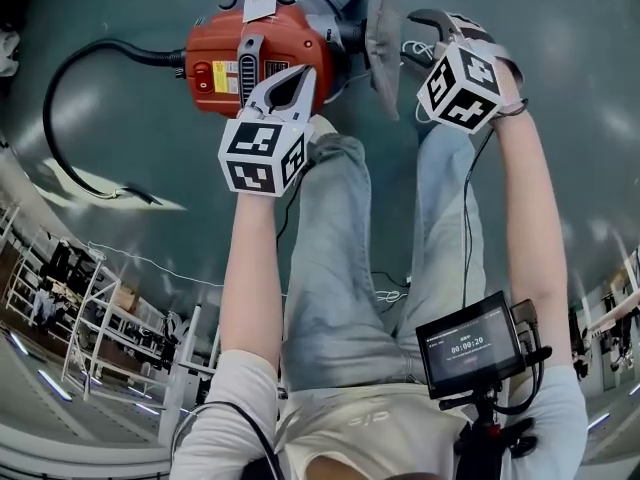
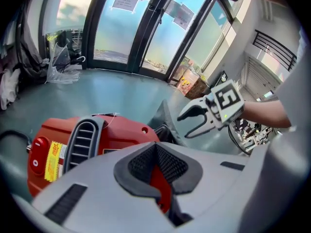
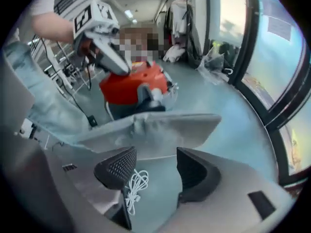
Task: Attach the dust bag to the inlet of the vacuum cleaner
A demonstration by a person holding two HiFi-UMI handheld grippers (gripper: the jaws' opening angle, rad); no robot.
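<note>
The red vacuum cleaner (image 1: 228, 63) (image 2: 112, 135) (image 3: 127, 85) stands on the grey-green floor in front of my feet. My left gripper (image 1: 299, 76) (image 2: 156, 148) is over its top, jaws shut; red casing shows behind the pads. The grey dust bag (image 1: 381, 36) (image 3: 160, 129) (image 2: 164, 111) stands on edge by the vacuum's right end, where the dark inlet (image 3: 148, 93) sits. My right gripper (image 1: 413, 33) (image 3: 156, 168) (image 2: 194, 120) hangs just right of the bag, open, with the bag's edge just beyond its fingertips and nothing between the pads.
A black hose (image 1: 75, 68) loops from the vacuum's left side. A coil of white cord (image 3: 134, 188) lies on the floor under the right gripper. My jeans-clad legs (image 1: 335, 258) stand close behind. Glass doors (image 2: 141, 23) and bags (image 2: 60, 62) line the far wall.
</note>
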